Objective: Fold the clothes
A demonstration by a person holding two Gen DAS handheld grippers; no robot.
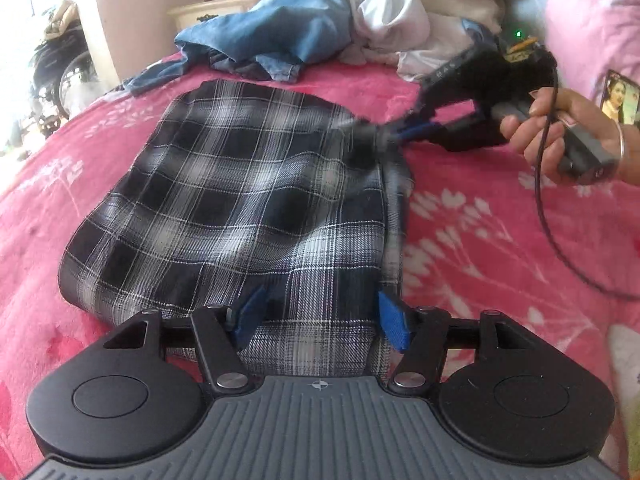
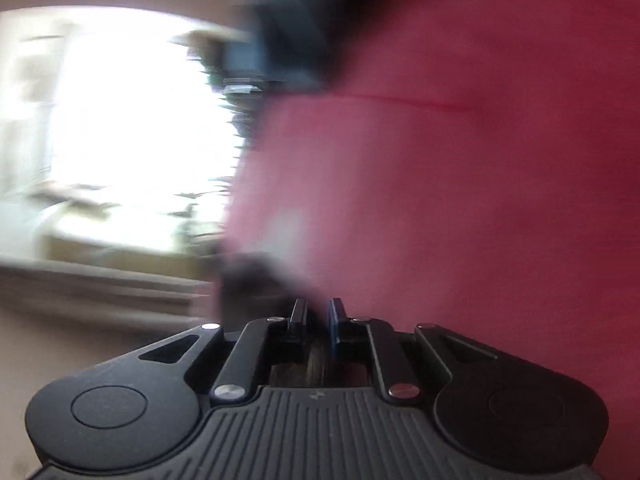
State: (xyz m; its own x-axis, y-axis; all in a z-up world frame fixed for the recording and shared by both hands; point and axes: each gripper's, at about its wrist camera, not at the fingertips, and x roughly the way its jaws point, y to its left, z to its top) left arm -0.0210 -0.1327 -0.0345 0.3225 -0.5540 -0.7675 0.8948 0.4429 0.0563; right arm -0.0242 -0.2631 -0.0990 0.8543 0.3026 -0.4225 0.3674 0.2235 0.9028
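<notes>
Plaid shirt (image 1: 224, 208) cloth fills the space between and ahead of the left gripper (image 1: 320, 320), whose jaws stand spread wide, one blue pad on each side of the near hem and neither visibly pinching it. The garment lies already folded into a rough rectangle on the pink blanket (image 1: 480, 240), its near edge running under the jaws and its bulk stretching forward and to their left. It looks light, thin and limp, a woven fabric that will sag and slide over itself rather than keep a crease, so I judge it best taken at a doubled edge or corner where several layers can be caught together.

Ahead and to the right of the left jaws, the right gripper (image 1: 372, 136) meets the far right corner of the shirt; its jaws are nearly pressed together in its own blurred view, with something dark seemingly between them, probably that corner, though I cannot tell for sure. A hand (image 1: 560, 136) holds its handle, a cable trailing down.

The blanket is soft and plush with a white floral print, so it gives under pressure. Beyond lies a heap of clothes (image 1: 340, 20), denim and white pieces, then a pale nightstand (image 1: 208, 12) and a bright window.
</notes>
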